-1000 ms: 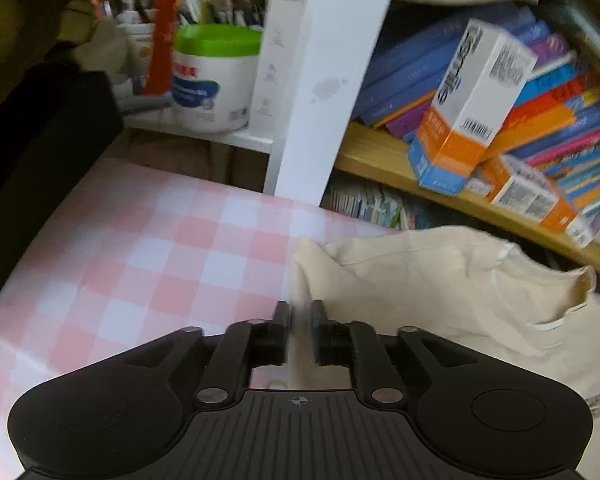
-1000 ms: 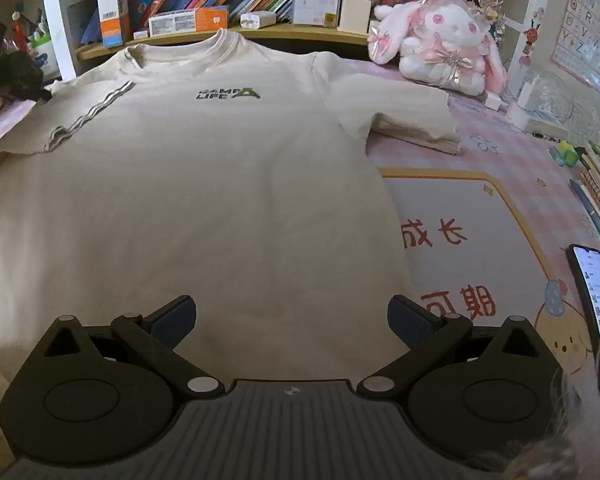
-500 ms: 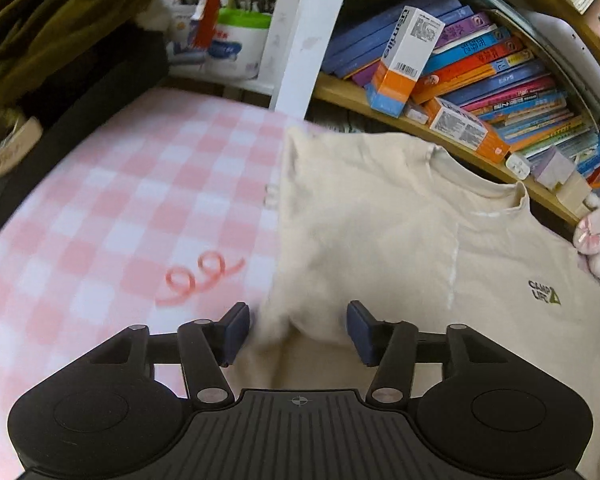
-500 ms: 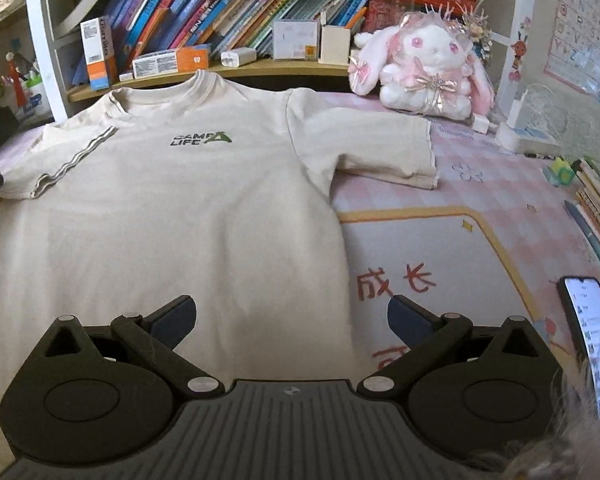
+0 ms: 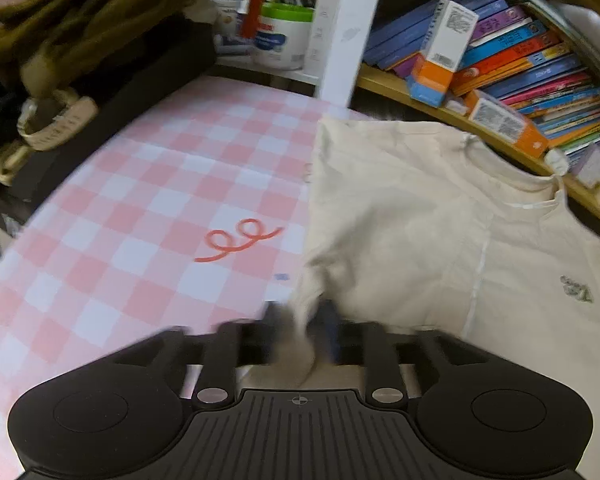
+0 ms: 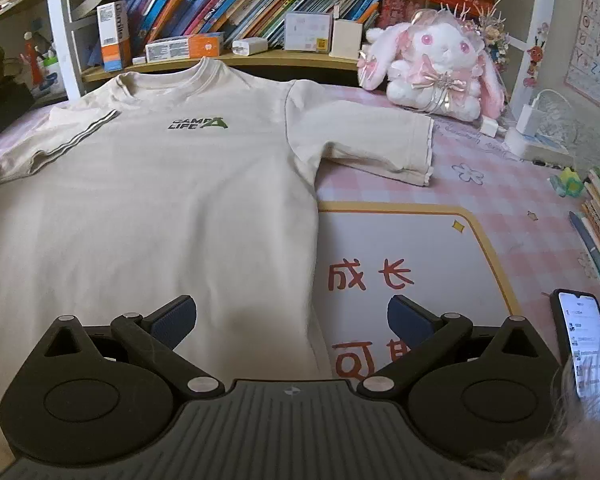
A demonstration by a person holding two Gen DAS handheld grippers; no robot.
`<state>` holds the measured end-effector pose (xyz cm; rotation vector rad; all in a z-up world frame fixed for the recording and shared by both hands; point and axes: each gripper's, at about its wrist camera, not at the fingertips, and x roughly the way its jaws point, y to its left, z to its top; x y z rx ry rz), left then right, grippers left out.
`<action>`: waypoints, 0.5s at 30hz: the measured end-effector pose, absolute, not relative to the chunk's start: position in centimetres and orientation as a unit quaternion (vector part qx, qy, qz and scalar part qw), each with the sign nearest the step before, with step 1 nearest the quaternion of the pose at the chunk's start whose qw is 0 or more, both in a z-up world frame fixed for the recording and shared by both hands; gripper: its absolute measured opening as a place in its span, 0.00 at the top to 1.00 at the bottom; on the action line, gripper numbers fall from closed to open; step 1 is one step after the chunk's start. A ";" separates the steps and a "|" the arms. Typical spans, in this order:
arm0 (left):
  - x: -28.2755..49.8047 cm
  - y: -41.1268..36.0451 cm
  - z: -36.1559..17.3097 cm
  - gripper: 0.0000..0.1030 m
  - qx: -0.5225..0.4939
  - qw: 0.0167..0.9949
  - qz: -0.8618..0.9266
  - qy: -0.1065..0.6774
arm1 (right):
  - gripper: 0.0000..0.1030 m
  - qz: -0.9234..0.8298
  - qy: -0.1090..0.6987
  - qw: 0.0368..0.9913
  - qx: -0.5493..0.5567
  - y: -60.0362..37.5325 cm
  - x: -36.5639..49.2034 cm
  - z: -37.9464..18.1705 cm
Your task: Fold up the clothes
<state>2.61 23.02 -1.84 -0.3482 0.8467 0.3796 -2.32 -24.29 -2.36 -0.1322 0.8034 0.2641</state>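
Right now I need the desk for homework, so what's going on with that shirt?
A person with a gripper in each hand is folding a cream T-shirt spread face-up on the pink checked table. The left gripper is pinching the shirt's left side edge below the already folded-in sleeve; the image is blurred there. The right gripper hovers open over the shirt's right edge, holding nothing. The right sleeve lies flat, not yet folded.

T-shirt (image 6: 148, 216) cream, green-black chest logo, centre frame. Tablecloth (image 5: 132, 208) pink-white check, red squiggle mid-left. Mat (image 6: 404, 248) white, yellow border, red characters, lower right. Plush rabbit (image 6: 432, 64) white-pink, upper right. Gripper pads (image 6: 172, 318) dark blue, bodies black. Tub (image 5: 280, 36) white, green lid, top centre. Box (image 6: 114, 34) white, orange, blue.
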 end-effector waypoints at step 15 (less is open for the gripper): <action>-6.5 13.6 1.4 0.24 -0.122 0.923 0.138 0.339 | 0.00 0.137 0.370 0.917 -0.051 -23.4 -3.1 -1.6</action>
